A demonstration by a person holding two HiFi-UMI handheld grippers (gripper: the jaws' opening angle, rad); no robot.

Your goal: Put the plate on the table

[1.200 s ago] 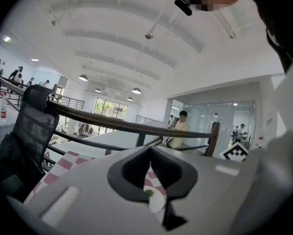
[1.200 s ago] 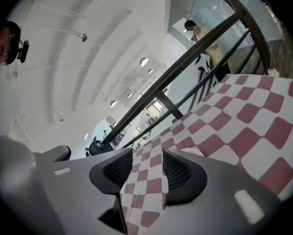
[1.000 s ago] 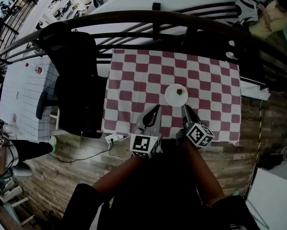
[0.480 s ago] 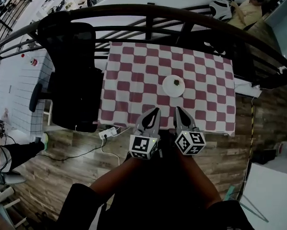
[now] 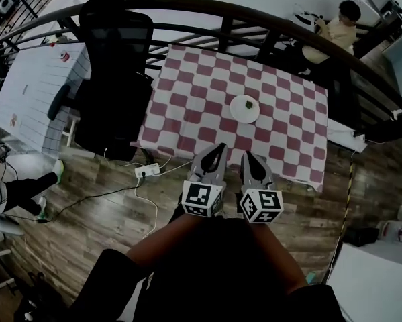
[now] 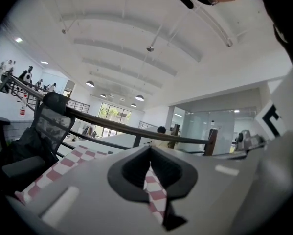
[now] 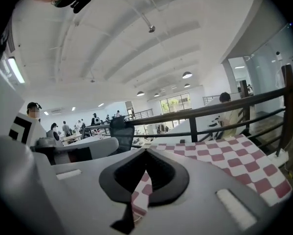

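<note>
We look down on a pale wood-plank floor (image 5: 86,220), crossed by a long curved dark metal railing (image 5: 254,25) with a seated person (image 5: 335,29) beyond it. Against the railing stands a rectangular table under a red-and-white checked cloth (image 5: 201,113). To its left are a black mesh-backed office chair (image 5: 113,79) and a white gridded desk (image 5: 33,92). The round white plate (image 5: 244,109) sits flat on the checked cloth, right of the table's middle, with a small dark bit on it that we cannot identify. A white power strip (image 5: 147,172) lies on the floor by the table's near left corner. Our left gripper (image 5: 217,147) and right gripper (image 5: 246,154) hang side by side at the table's near edge, well apart from the plate. Both have their jaws together, with nothing between them.
</note>
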